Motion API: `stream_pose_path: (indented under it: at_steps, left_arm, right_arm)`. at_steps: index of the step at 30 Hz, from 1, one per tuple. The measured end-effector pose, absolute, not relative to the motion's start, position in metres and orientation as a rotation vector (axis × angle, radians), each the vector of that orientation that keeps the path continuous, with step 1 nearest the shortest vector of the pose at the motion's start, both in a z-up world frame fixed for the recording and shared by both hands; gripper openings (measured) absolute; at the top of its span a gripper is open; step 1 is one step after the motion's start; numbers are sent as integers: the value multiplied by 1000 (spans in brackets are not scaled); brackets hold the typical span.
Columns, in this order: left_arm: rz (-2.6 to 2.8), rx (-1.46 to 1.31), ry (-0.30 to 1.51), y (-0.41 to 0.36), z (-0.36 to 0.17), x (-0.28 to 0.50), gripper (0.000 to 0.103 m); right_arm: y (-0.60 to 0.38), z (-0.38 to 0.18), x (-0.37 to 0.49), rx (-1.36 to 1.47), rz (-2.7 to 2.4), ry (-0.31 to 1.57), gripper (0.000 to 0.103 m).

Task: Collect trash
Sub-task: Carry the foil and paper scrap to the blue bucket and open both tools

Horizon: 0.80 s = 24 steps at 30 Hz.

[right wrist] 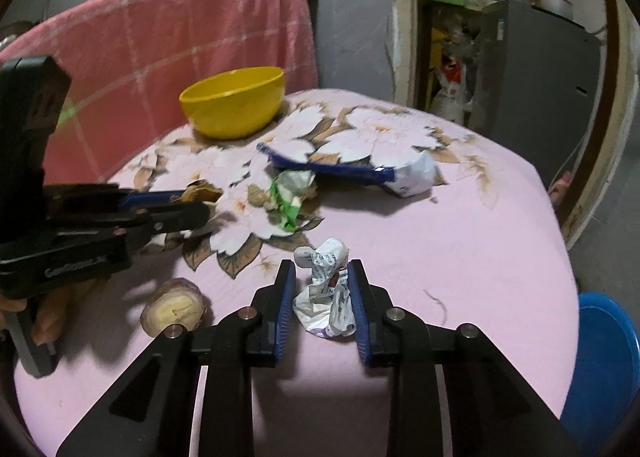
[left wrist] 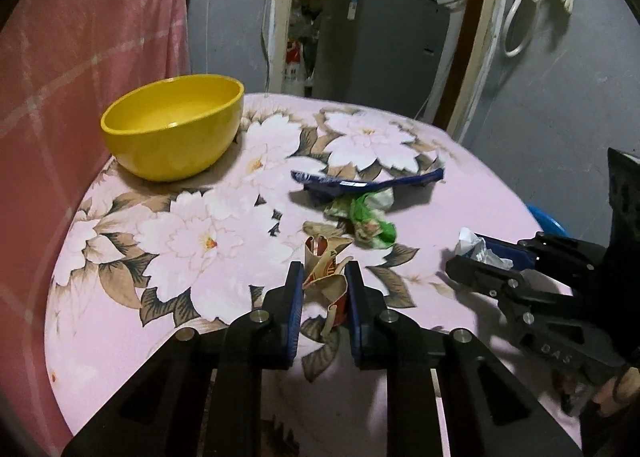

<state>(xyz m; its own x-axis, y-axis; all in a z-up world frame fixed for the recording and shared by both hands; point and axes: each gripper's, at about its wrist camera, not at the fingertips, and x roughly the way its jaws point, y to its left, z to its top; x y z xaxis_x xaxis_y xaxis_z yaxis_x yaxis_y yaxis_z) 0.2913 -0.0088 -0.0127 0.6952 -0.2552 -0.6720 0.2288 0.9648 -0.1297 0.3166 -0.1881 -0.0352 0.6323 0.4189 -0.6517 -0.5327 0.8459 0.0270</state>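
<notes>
Floral table: wrappers within hand-held grippers

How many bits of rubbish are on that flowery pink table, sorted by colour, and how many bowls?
Brown-and-red crumpled wrapper, in the left claw: 1
White printed crumpled paper, in the right claw: 1
Green-and-white crumpled wrapper: 1
Blue-and-white flat packet: 1
Yellow round bowl: 1
Total: 5

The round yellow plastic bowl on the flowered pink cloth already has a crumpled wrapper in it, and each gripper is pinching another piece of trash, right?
Not quite. In the left wrist view the round yellow plastic bowl is empty. The rest holds: the left gripper pinches a crumpled tan wrapper, the right gripper a crumpled white wrapper.
</notes>
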Motion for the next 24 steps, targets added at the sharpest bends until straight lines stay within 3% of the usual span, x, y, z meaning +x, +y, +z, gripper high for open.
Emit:
stream_pose_path:
  at_steps: [24]
  left_arm:
    - [-386, -153, 358, -90, 81, 242, 17]
  right_arm:
    - [-301, 59, 250, 57, 313, 105, 23]
